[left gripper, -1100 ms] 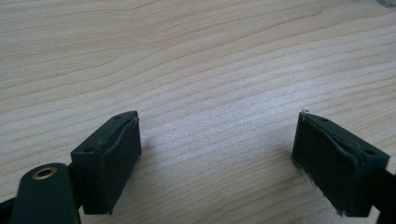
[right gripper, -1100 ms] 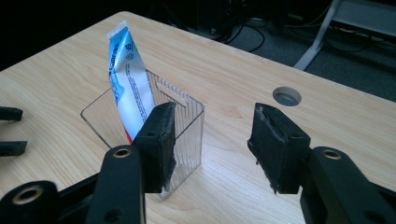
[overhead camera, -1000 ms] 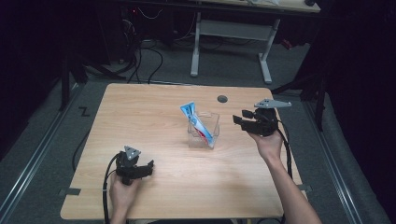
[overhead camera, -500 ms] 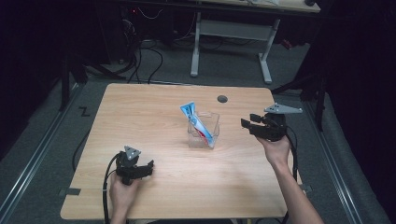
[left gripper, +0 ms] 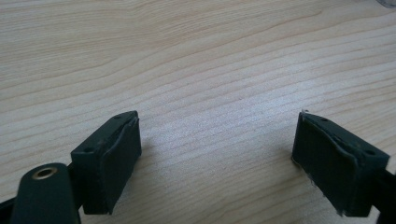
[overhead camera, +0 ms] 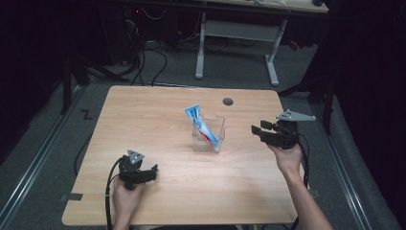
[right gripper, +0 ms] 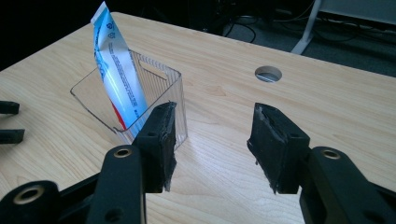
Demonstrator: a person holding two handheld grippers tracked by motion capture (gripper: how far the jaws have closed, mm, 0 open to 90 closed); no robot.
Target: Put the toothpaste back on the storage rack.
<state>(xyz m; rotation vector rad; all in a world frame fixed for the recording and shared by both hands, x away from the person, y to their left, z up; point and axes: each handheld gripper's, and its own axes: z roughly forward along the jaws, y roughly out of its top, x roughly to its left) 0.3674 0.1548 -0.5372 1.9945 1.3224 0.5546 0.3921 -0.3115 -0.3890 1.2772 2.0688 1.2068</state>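
A clear plastic cup (overhead camera: 209, 135) (right gripper: 140, 88) stands near the middle of the wooden table (overhead camera: 158, 110). A blue, white and red toothpaste tube (overhead camera: 201, 126) (right gripper: 116, 70) leans in it, its flat end up. My right gripper (overhead camera: 256, 131) (right gripper: 212, 144) is held above the table to the right of the cup, open, with nothing between its jaws. My left gripper (overhead camera: 149, 171) (left gripper: 217, 158) rests low at the front left, open over bare wood.
A round cable hole (overhead camera: 228, 101) (right gripper: 268, 73) sits in the table's far edge area. A desk frame (overhead camera: 239, 33) and cables lie on the floor beyond the table. The left gripper's tips (right gripper: 9, 121) show at the far left of the right gripper view.
My right gripper has drawn back to the right and toward the near side, away from the cup. The left gripper has stayed in place.
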